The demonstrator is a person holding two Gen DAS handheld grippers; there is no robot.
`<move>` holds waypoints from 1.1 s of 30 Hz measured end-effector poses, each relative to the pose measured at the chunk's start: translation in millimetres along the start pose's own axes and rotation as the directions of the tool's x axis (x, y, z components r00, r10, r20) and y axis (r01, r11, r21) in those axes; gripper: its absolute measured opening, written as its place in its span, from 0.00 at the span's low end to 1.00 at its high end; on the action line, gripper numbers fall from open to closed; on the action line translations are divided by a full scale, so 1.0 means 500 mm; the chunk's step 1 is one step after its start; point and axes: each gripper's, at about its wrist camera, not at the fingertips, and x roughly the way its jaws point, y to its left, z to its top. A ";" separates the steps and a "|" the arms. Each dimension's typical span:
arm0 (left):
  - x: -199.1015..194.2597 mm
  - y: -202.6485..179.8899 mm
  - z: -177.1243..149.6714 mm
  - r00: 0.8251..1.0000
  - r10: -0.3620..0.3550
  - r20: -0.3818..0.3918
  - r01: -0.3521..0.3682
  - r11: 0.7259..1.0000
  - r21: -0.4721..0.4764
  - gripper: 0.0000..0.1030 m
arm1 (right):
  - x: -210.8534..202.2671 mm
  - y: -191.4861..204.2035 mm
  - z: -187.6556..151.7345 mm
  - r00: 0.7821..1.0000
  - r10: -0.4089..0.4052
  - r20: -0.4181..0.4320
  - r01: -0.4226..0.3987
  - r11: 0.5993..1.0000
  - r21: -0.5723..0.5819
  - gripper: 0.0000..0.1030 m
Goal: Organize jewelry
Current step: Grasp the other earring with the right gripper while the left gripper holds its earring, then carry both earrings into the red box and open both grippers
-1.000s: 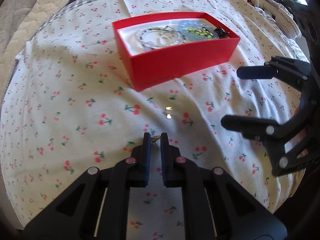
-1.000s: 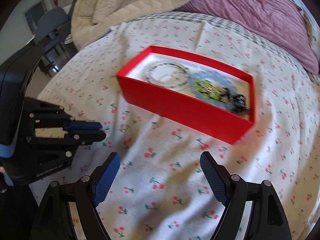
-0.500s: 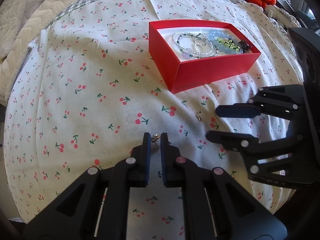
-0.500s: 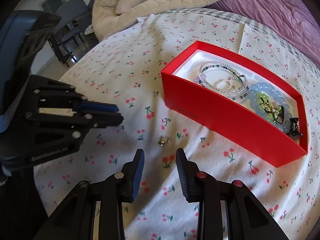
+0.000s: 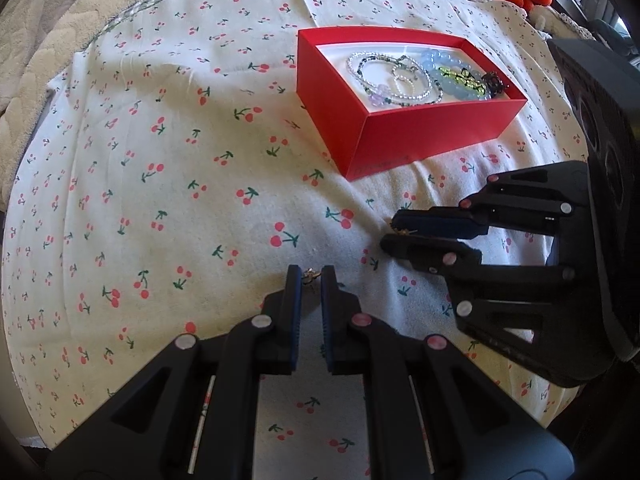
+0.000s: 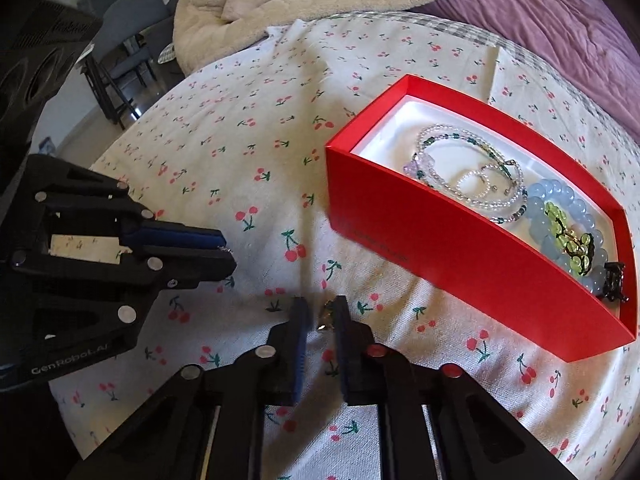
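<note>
Bracelets already lie in the red box (image 5: 420, 136); left gripper (image 5: 308, 276) and right gripper (image 6: 320, 312) each pinch a small earring (image 6: 326, 316) — unboxed.

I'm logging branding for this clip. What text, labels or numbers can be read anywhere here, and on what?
"GenRobot.AI": white lettering on the black body of the left tool, read in the right wrist view.
Faint tone-on-tone wording on the long side wall of the red box: too faint and blurred to read.
Nothing else legible.
</note>
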 end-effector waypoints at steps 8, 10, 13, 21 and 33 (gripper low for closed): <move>-0.008 -0.002 0.003 1.000 -0.005 0.014 0.005 1.000 -0.005 0.10 | -0.021 -0.008 -0.006 1.000 0.006 0.004 -0.006 1.000 0.012 0.07; -0.014 -0.002 0.005 1.000 -0.008 0.023 0.008 1.000 -0.008 0.10 | -0.037 -0.014 -0.013 1.000 0.005 0.008 -0.005 1.000 0.014 0.07; -0.023 -0.004 0.009 0.999 -0.018 0.034 0.018 1.000 -0.014 0.10 | -0.055 -0.021 -0.020 1.000 0.004 0.016 -0.004 1.000 0.022 0.07; -0.051 -0.009 0.019 0.997 -0.035 0.069 0.037 0.999 -0.030 0.10 | -0.107 -0.056 -0.036 0.999 -0.012 0.036 0.010 0.998 0.065 0.07; -0.096 -0.042 0.057 0.987 -0.069 0.146 0.076 0.996 -0.041 0.10 | -0.205 -0.104 -0.028 0.992 -0.037 0.118 0.018 0.987 0.157 0.07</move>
